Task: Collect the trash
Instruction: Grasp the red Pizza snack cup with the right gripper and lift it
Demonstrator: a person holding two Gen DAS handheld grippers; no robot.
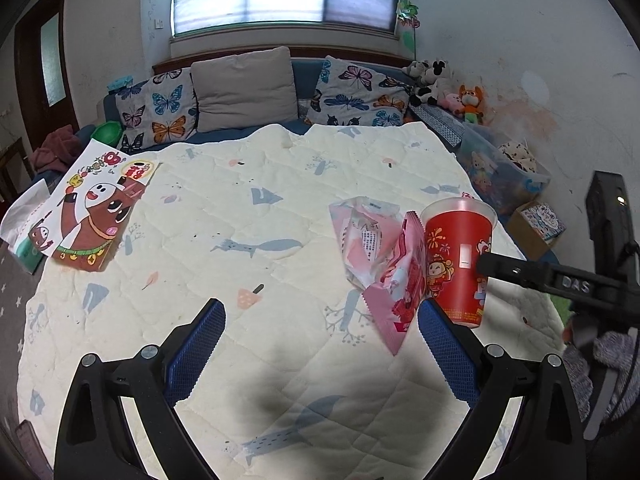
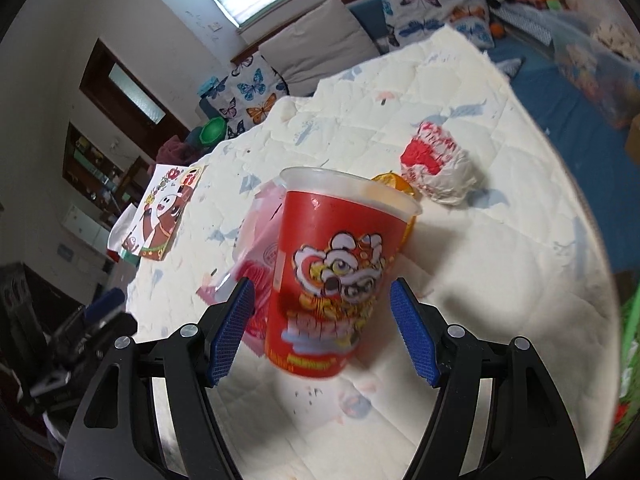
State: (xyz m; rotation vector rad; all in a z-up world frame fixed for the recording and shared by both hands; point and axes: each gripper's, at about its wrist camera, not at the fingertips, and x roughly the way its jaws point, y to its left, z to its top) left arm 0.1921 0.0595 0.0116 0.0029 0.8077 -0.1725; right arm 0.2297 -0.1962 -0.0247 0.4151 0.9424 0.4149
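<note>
A red paper cup (image 2: 332, 264) with a lion-dance print and a clear rim stands on the white quilt (image 2: 500, 280). My right gripper (image 2: 322, 284) is open around its lower half, with a gap showing on the left side. Pink snack wrappers (image 1: 380, 264) lean against the cup's left side. My left gripper (image 1: 322, 306) hangs open over bare quilt with nothing between its fingers; its right fingertip is just below the wrappers. The right gripper's black finger (image 1: 520, 272) reaches the cup from the right in the left wrist view.
A crumpled red-and-white wrapper (image 2: 438, 168) and an orange object (image 2: 390, 182) lie behind the cup. A cartoon paper bag (image 1: 92, 216) rests at the quilt's left edge. Butterfly cushions (image 1: 160, 108) and plush toys (image 1: 444, 84) line the far side. Boxes (image 1: 536, 224) sit right.
</note>
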